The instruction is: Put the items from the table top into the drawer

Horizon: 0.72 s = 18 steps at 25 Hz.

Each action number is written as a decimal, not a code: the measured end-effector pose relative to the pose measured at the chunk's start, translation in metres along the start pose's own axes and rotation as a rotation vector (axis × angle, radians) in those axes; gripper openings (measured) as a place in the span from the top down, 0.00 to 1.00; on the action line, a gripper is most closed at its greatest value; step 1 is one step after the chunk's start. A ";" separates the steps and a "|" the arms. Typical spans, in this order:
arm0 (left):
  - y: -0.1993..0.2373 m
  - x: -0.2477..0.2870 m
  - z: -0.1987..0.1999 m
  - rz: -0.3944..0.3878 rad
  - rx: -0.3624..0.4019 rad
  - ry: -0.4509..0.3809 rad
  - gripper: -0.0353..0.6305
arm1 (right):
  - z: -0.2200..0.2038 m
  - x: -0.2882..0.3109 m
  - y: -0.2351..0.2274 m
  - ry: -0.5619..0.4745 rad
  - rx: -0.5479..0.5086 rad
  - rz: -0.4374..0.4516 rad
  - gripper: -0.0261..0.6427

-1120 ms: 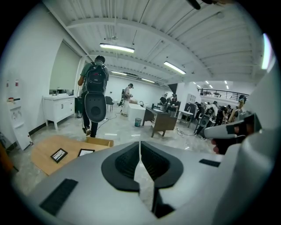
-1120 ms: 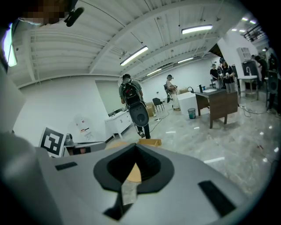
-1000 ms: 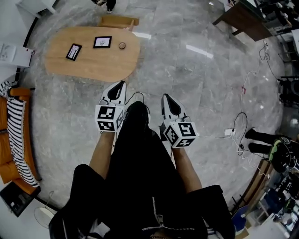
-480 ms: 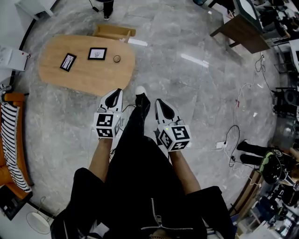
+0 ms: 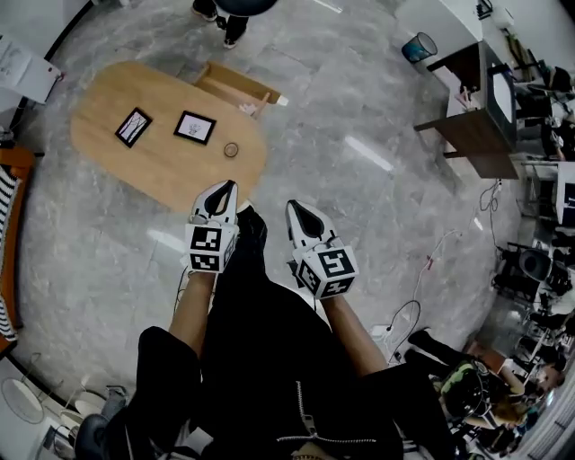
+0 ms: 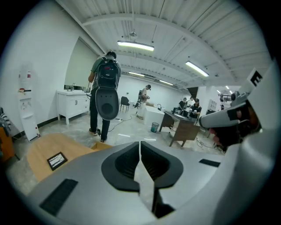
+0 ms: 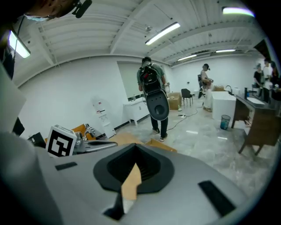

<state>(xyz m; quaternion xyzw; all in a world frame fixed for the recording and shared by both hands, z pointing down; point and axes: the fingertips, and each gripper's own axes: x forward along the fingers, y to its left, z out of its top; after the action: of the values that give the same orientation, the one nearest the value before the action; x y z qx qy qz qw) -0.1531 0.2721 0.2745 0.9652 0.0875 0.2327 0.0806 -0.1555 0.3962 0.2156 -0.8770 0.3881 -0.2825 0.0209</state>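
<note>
While the items lie on the worktop, both tools hang clenched and empty

As the head view shows, one framed picture (image 5: 133,127) lies flat on the far-left part of the oval wooden worktop (image 5: 166,175). A second framed picture (image 5: 195,127) lies just beside it on the right. A small round object (image 5: 232,149) sits near the worktop's right edge, apart from both. The drawer (image 5: 235,86) juts out from the worktop's far side.

The left tool (image 5: 230,186) points at the worktop with its tip over the near edge, its jaws pressed together with nothing between them. The right tool (image 5: 292,208), beside it over the grey marble floor (image 5: 359,198), is likewise clenched and empty.

Beyond the drawer a person (image 5: 235,25) wearing a backpack (image 6: 108,72) stands facing away. Farther right are a teal bin (image 5: 420,47) and a dark desk (image 5: 472,135).
</note>
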 end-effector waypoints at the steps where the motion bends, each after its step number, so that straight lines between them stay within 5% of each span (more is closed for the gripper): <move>1: 0.007 0.011 0.009 0.014 -0.007 -0.006 0.91 | 0.011 0.014 -0.004 0.016 -0.025 0.027 0.95; 8: 0.077 0.064 0.048 0.138 -0.082 -0.018 0.91 | 0.075 0.116 -0.015 0.082 -0.109 0.176 0.95; 18: 0.156 0.051 0.059 0.350 -0.219 -0.075 0.91 | 0.096 0.205 0.021 0.200 -0.213 0.386 0.95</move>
<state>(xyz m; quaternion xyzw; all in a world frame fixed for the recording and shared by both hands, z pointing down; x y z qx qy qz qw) -0.0603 0.1240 0.2760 0.9591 -0.1106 0.2153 0.1466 -0.0101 0.2215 0.2282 -0.7515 0.5764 -0.3160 -0.0566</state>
